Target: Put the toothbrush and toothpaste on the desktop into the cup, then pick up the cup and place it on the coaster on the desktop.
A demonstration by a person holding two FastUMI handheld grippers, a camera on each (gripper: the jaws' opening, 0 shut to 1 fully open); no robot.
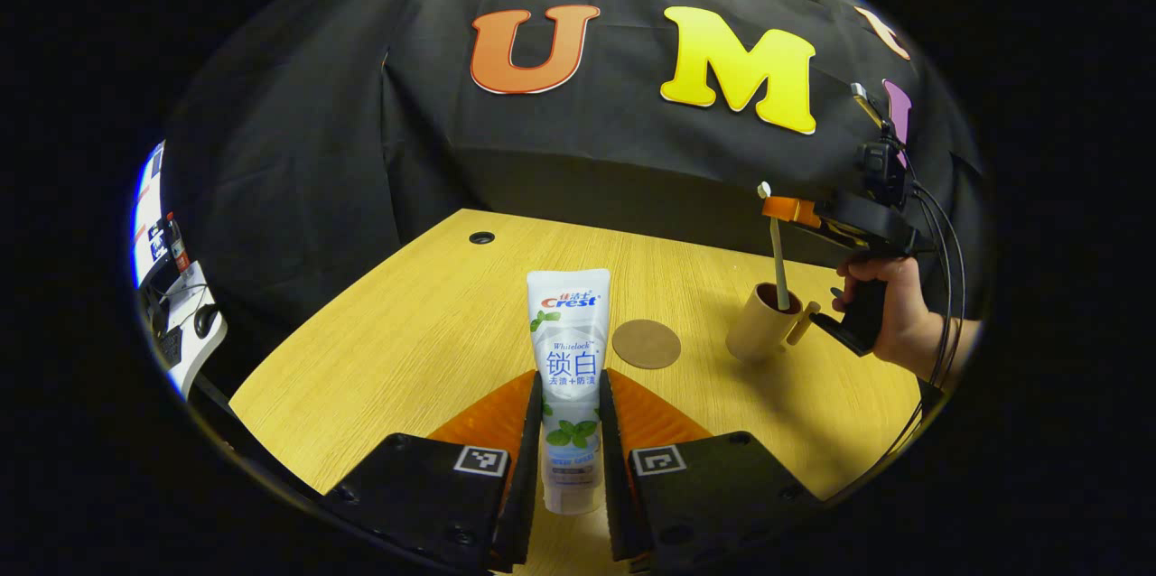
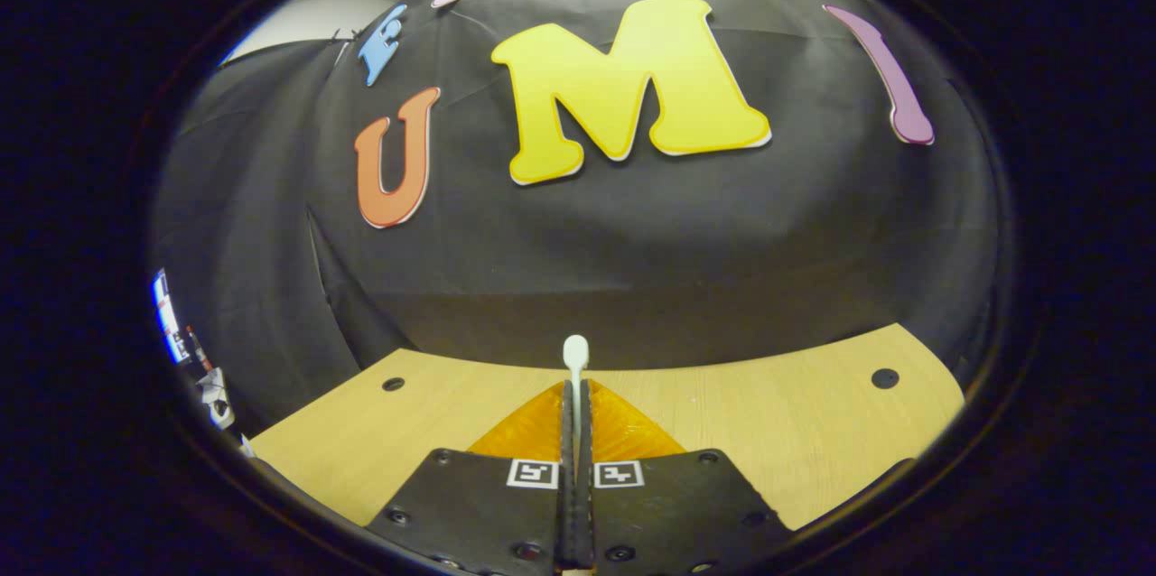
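A white toothpaste tube (image 1: 567, 323) points away from me across the wooden desk, and my left gripper (image 1: 571, 375) is shut on its lower half, one finger on each side. To its right lies a round brown coaster (image 1: 647, 344). Farther right a tan cup (image 1: 759, 330) with a side handle stands on the desk. The pale toothbrush (image 1: 778, 255) stands upright with its lower end inside the cup, and my right gripper (image 1: 790, 210), held by a hand (image 1: 890, 323), pinches its top. In the right gripper view the right gripper (image 2: 575, 404) is shut on the toothbrush (image 2: 575, 350), whose end sticks out past the fingertips.
The desk (image 1: 406, 332) has a cable hole (image 1: 481, 237) near its back left and two holes (image 2: 393, 384) (image 2: 884, 377) in the right gripper view. The black cloth wall stands right behind it. A white side table with small items (image 1: 185, 323) sits off the left edge.
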